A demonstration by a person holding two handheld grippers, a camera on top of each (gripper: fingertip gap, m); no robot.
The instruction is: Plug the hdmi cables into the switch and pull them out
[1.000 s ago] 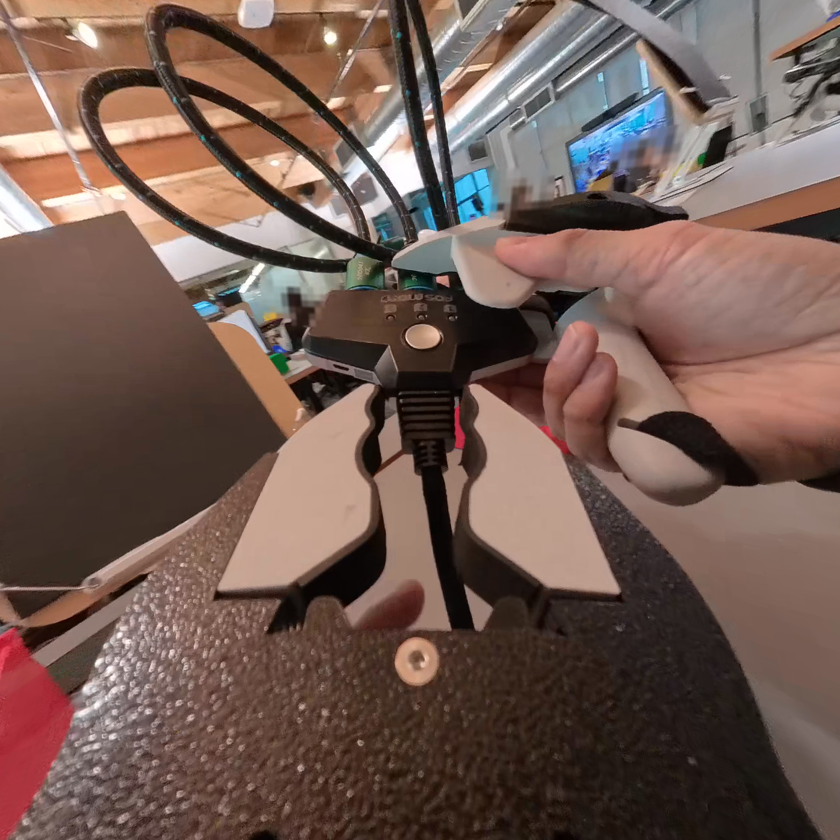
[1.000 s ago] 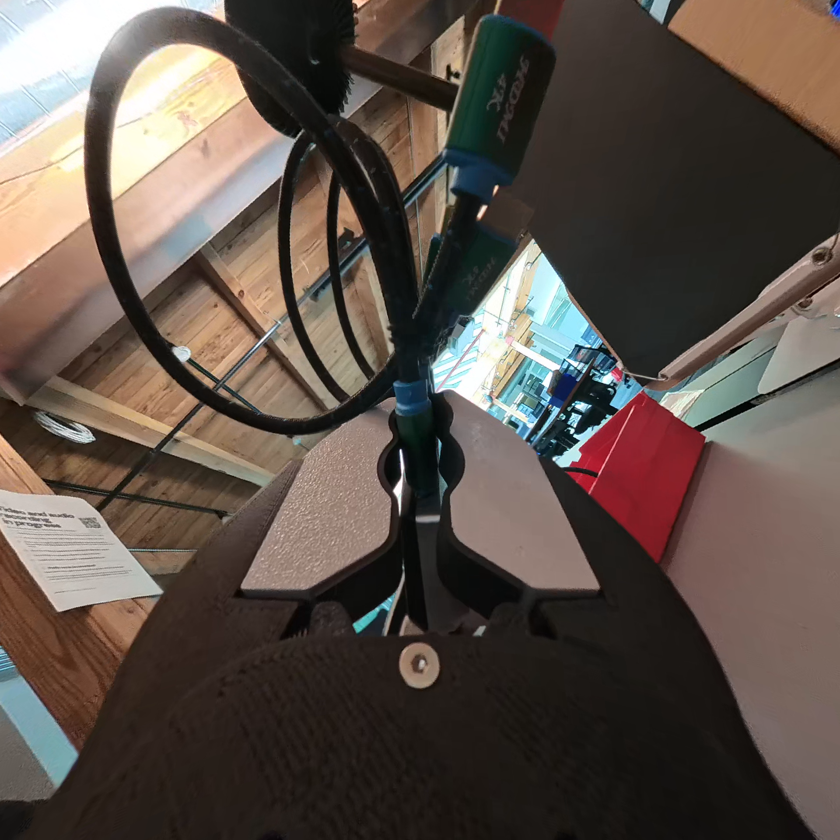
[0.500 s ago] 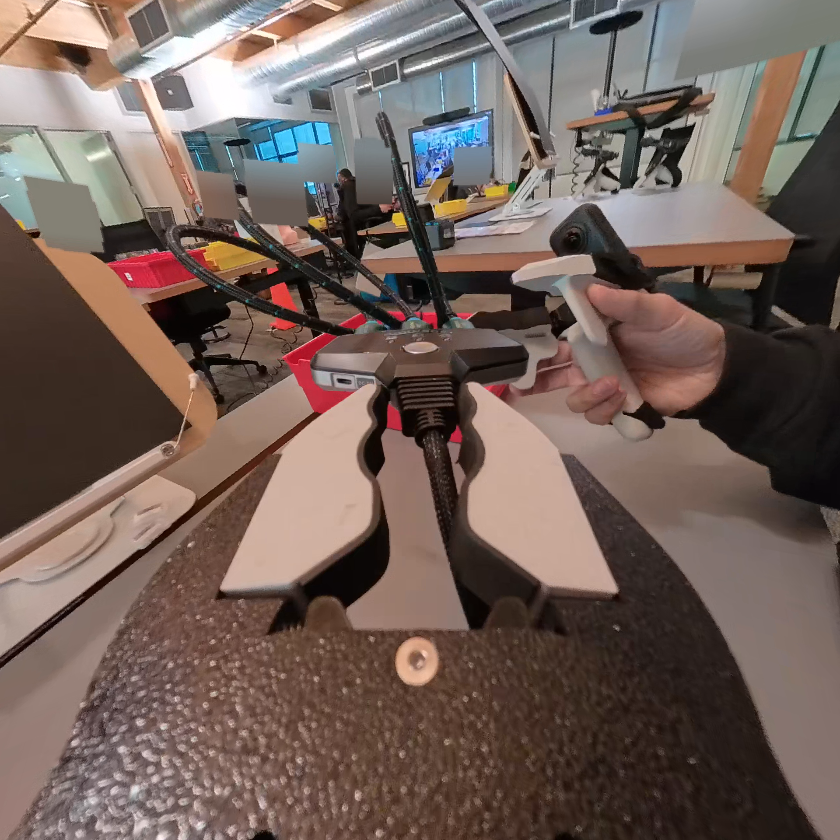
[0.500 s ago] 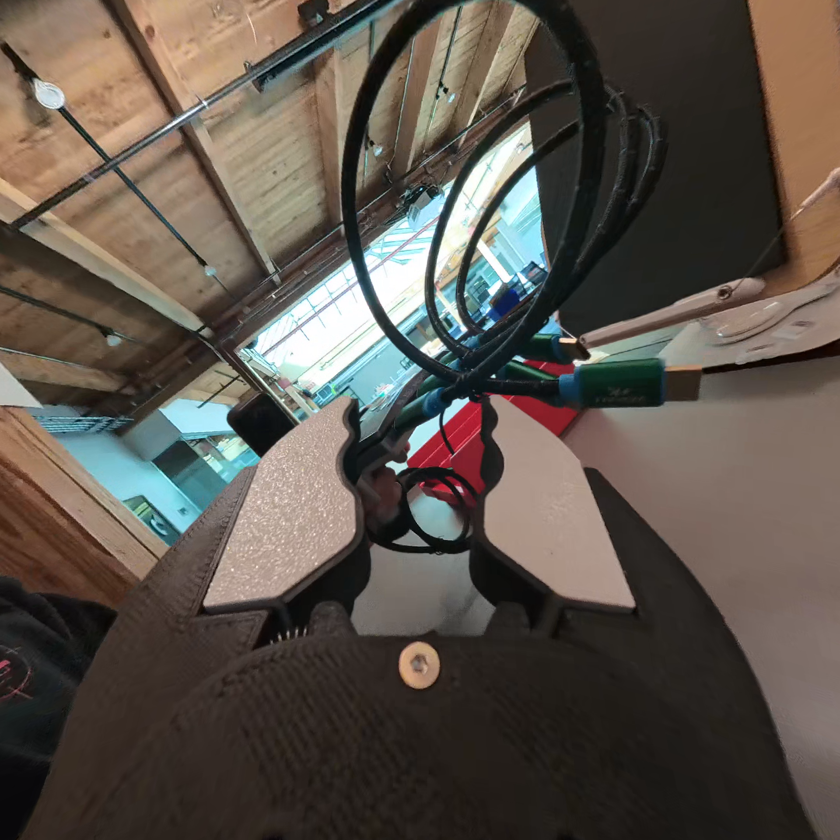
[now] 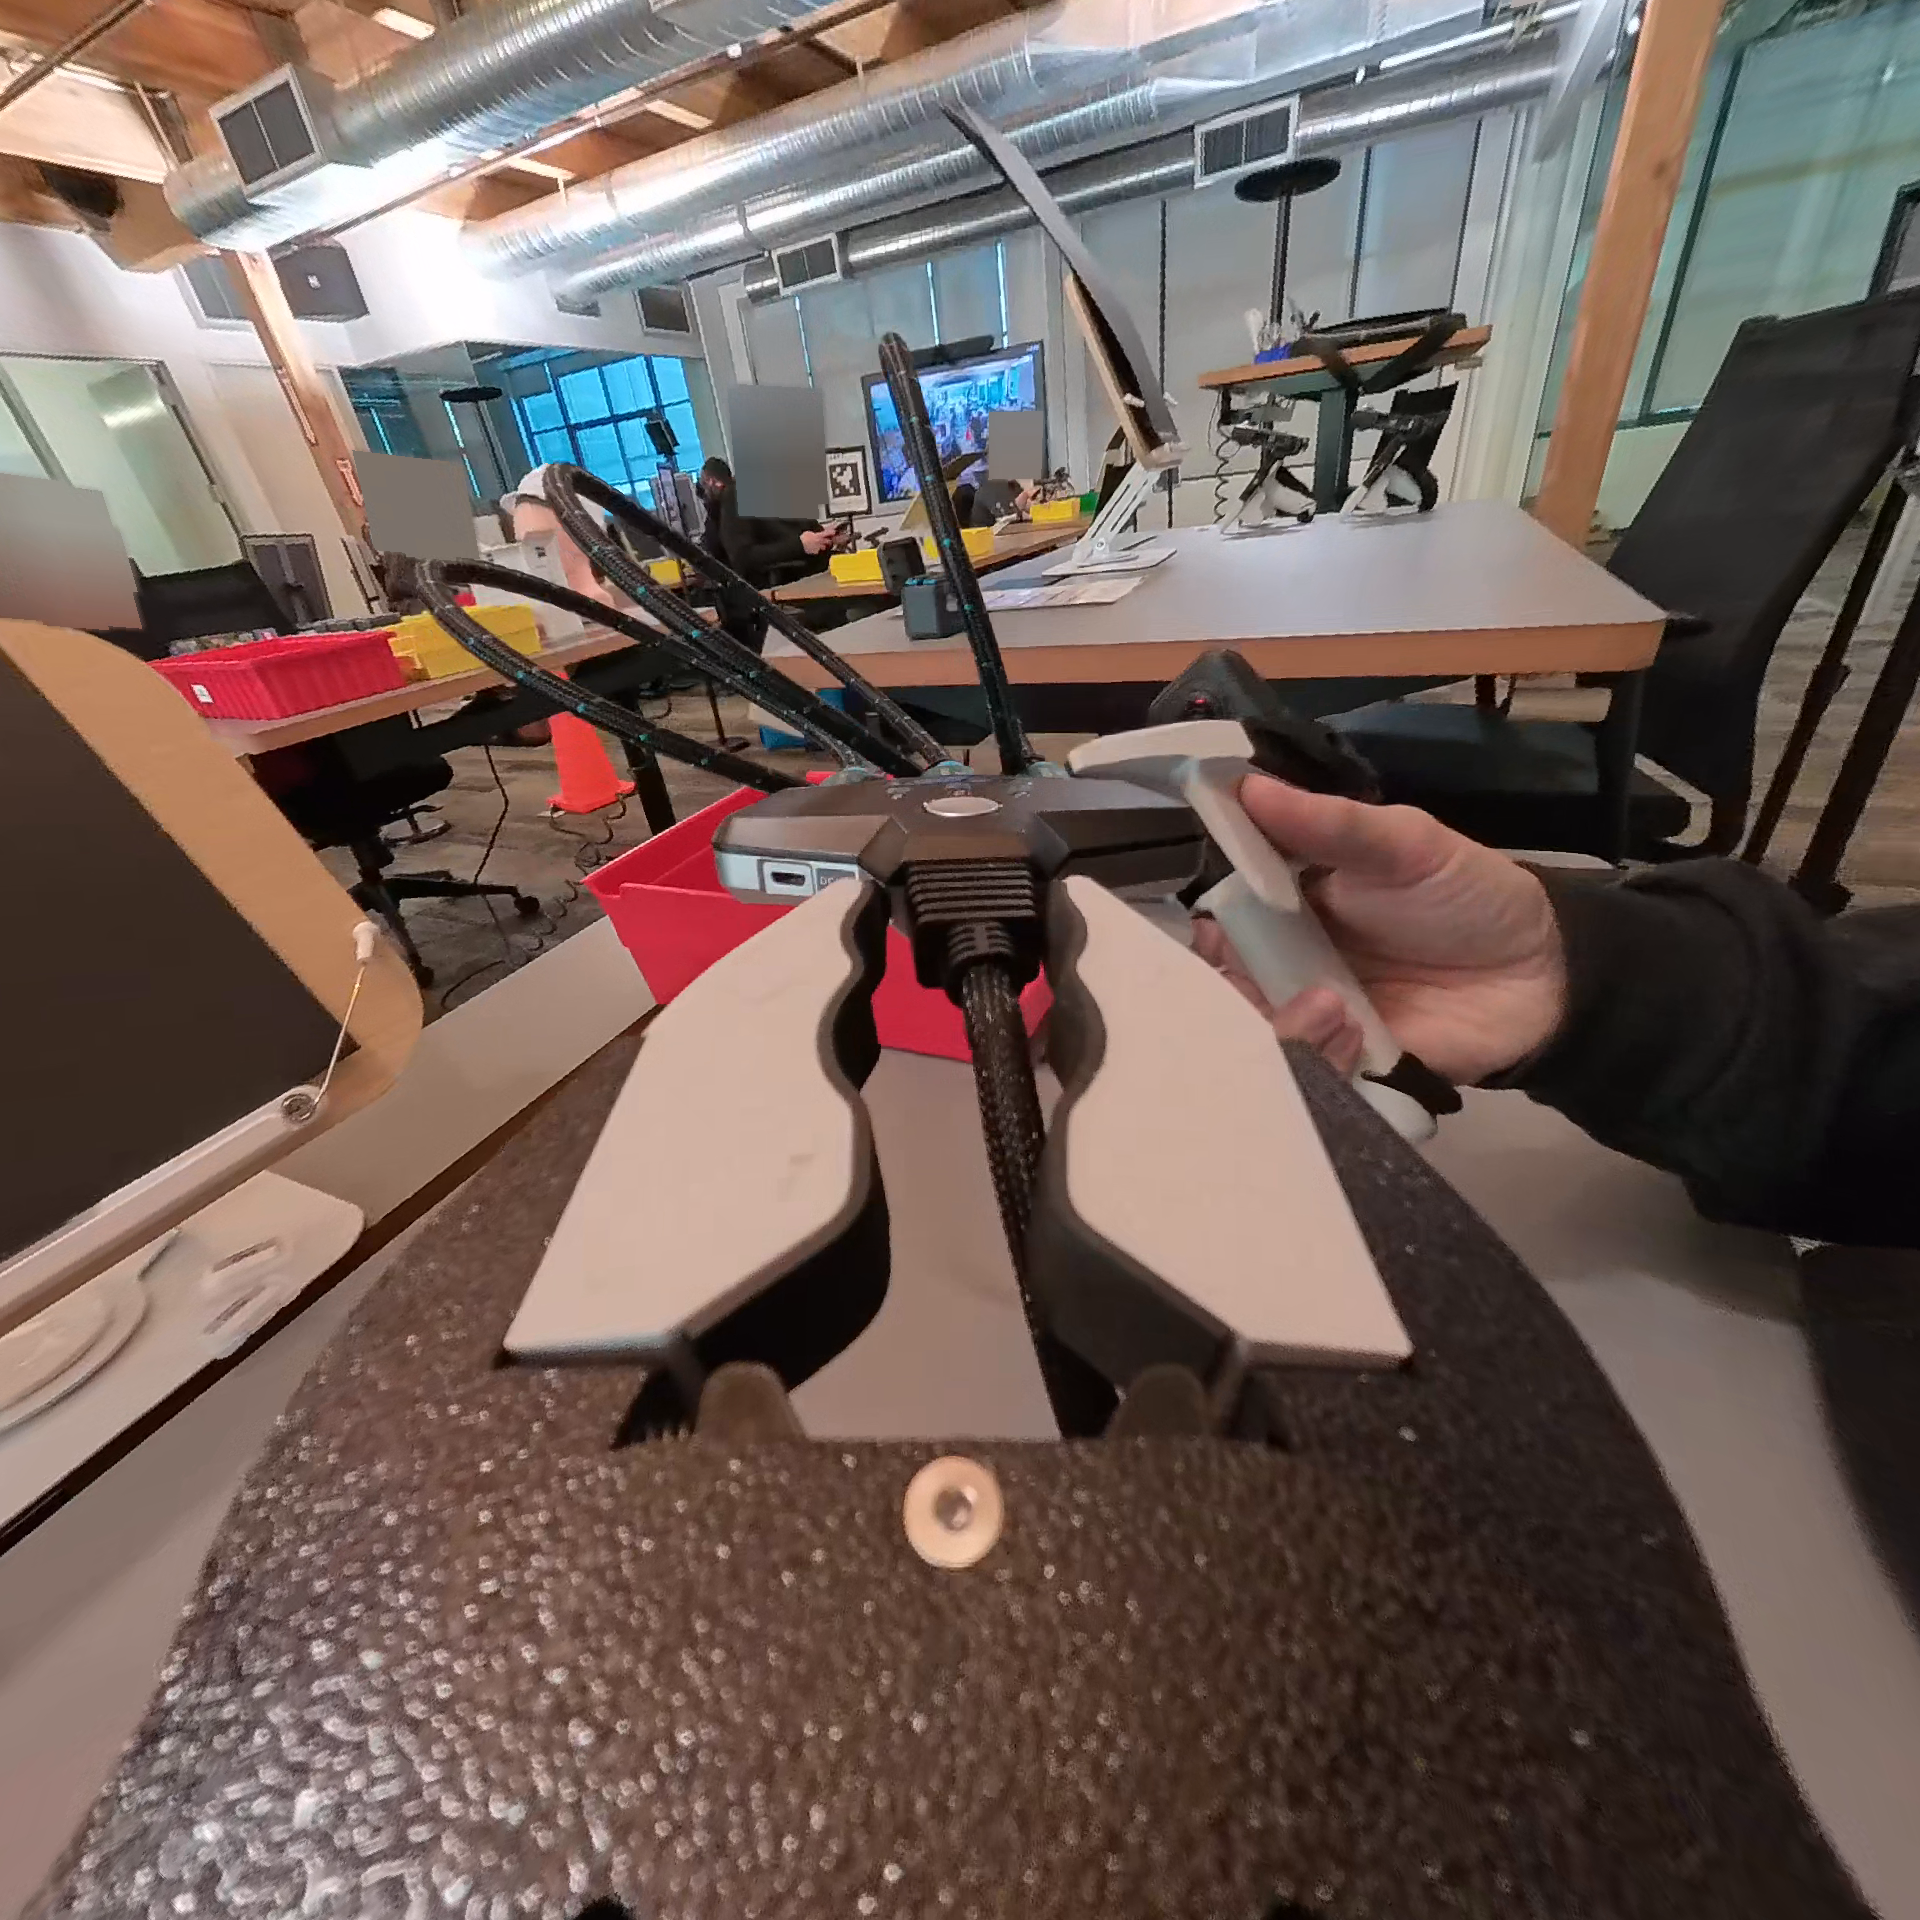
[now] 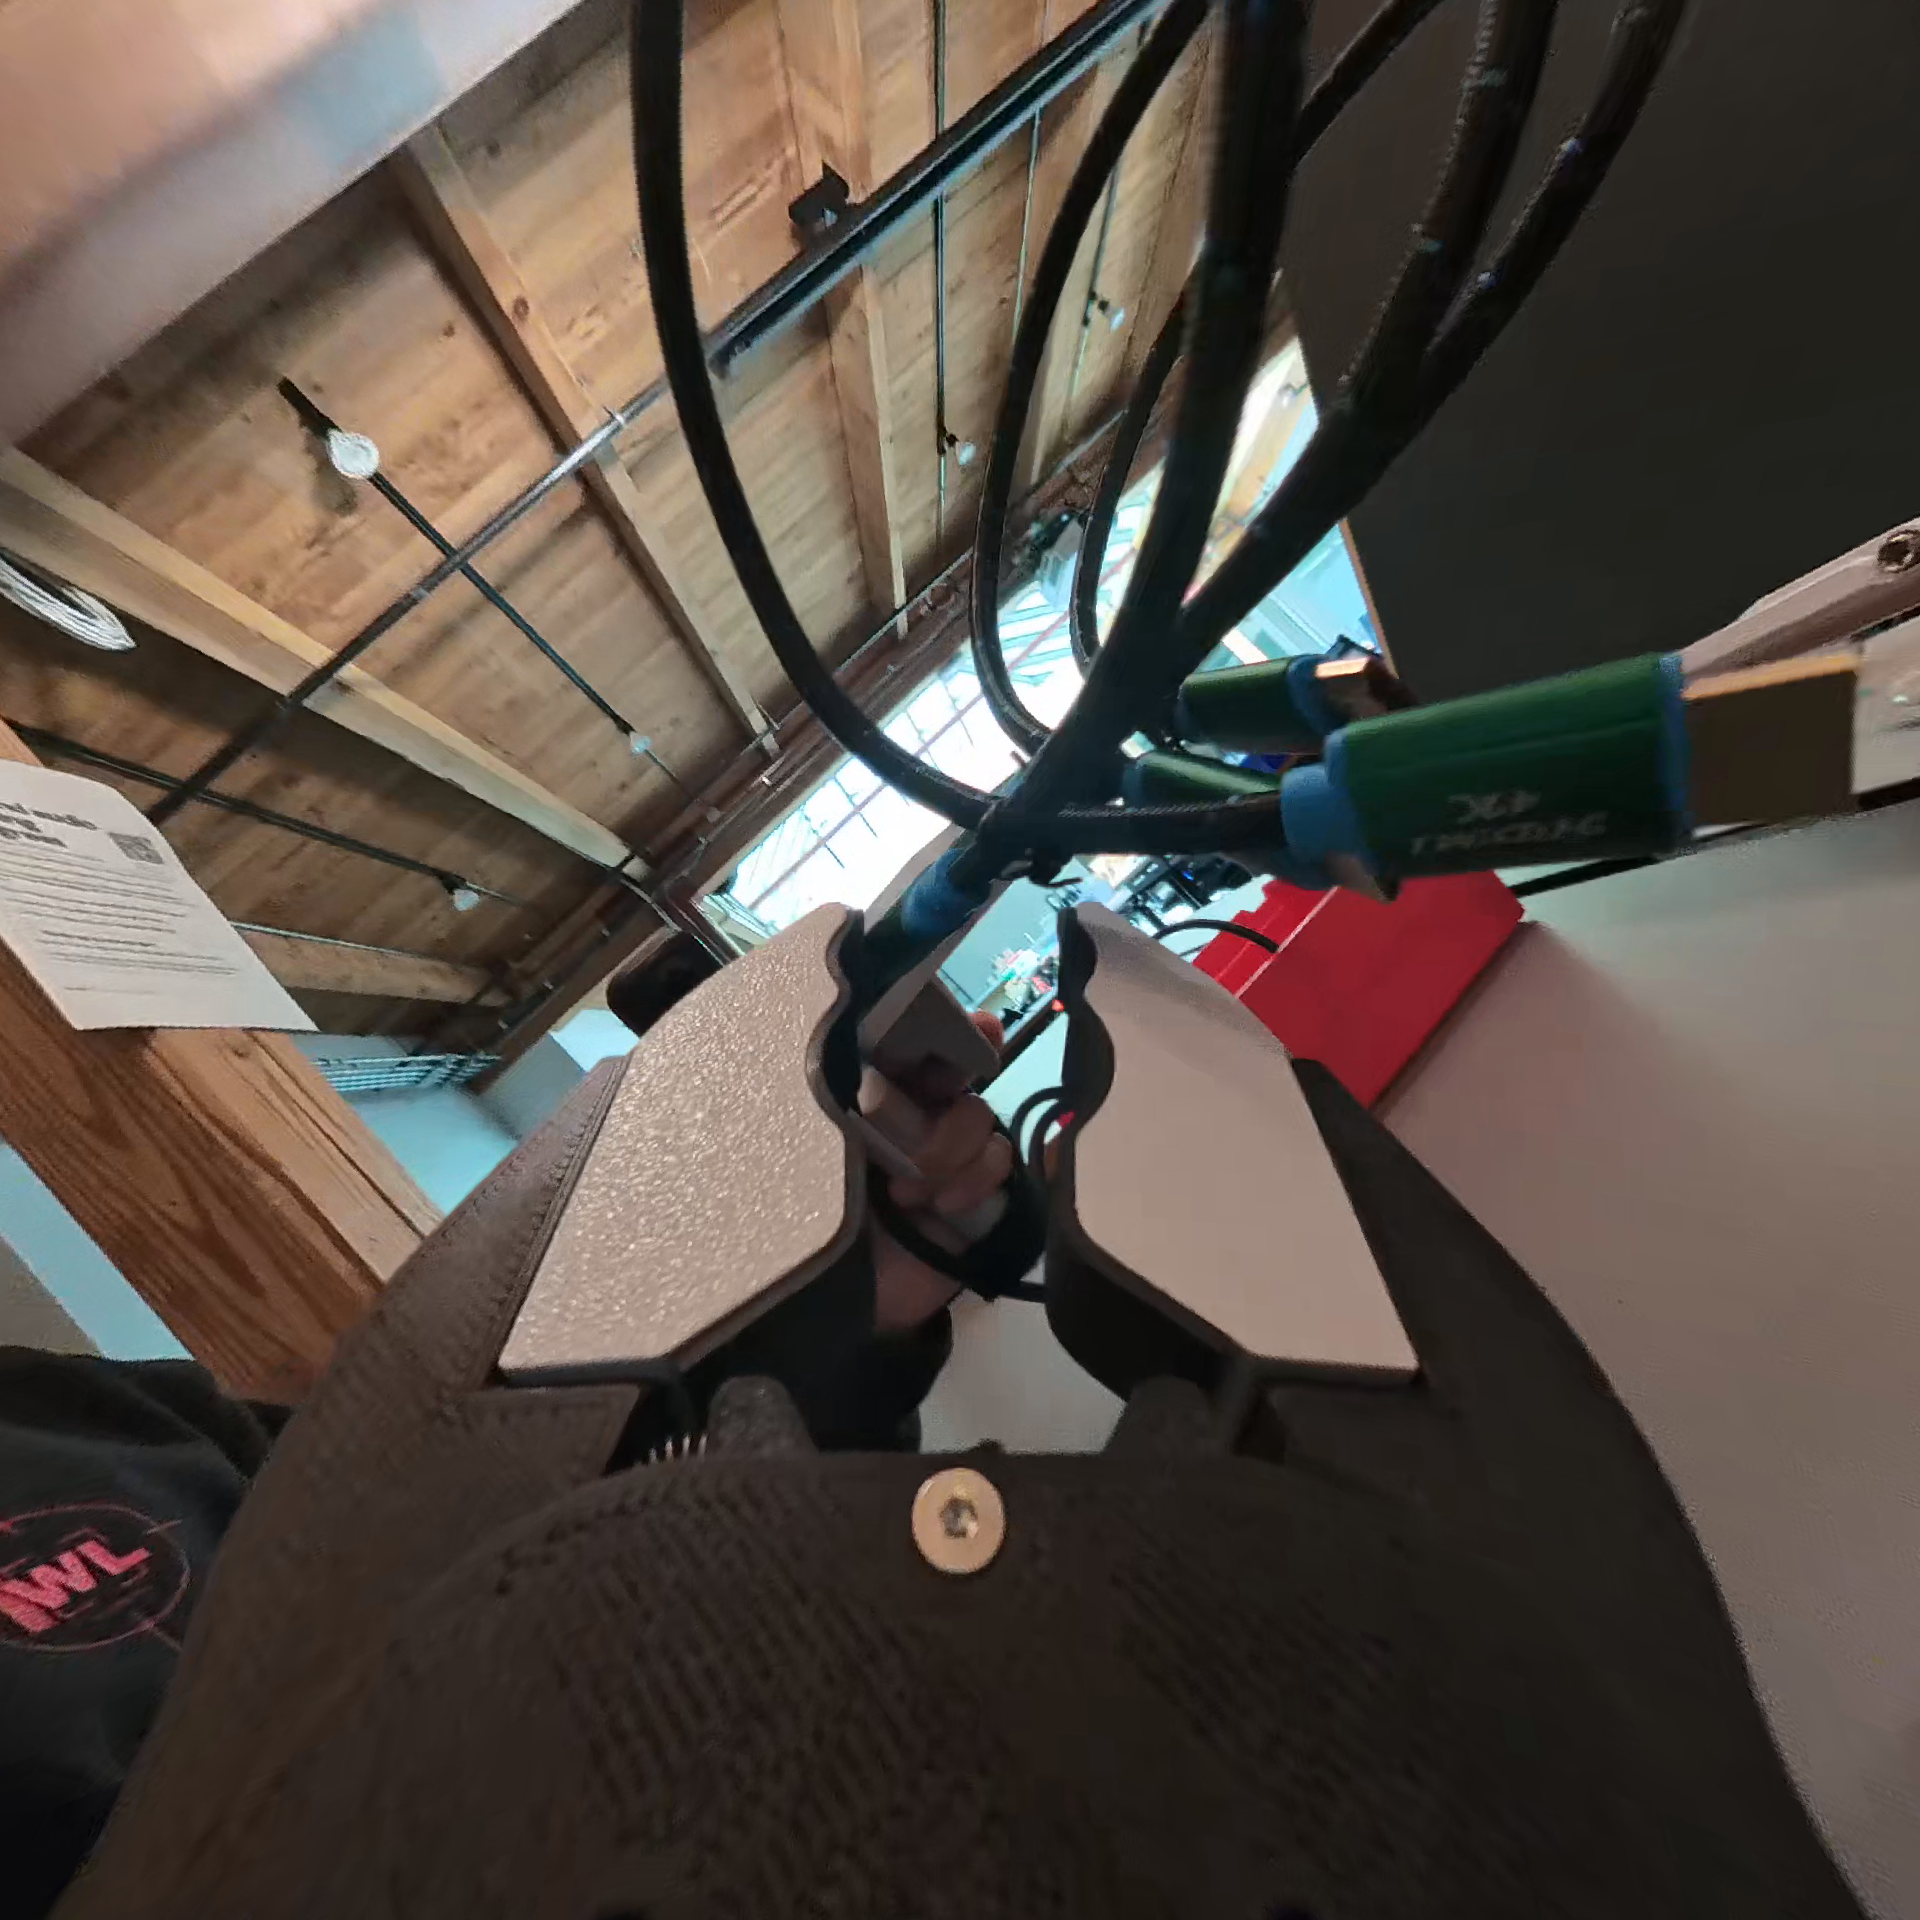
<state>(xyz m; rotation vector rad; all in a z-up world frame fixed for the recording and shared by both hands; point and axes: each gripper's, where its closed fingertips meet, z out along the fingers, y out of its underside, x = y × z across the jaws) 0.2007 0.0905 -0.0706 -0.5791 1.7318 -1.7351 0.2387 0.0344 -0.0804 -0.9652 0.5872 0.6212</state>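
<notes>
Switch (image 5: 961, 831) held off the table by my left gripper (image 5: 961, 940), jaws pinching its ribbed cable collar.
My right gripper (image 6: 956, 997) has jaws spread, three braided HDMI cables (image 5: 727, 675) plugged in; loose green plugs (image 6: 1496, 790) dangle beside it.

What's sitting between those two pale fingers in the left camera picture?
A black braided cable, running to the switch's ribbed collar, which the left gripper grips.

A light grey desk (image 5: 1558, 1351) with a wood-coloured edge is seen. A red bin (image 5: 727, 935) is parked at its far edge, and a white stand base (image 5: 239, 1257) is set on the left side near the edge.
</notes>
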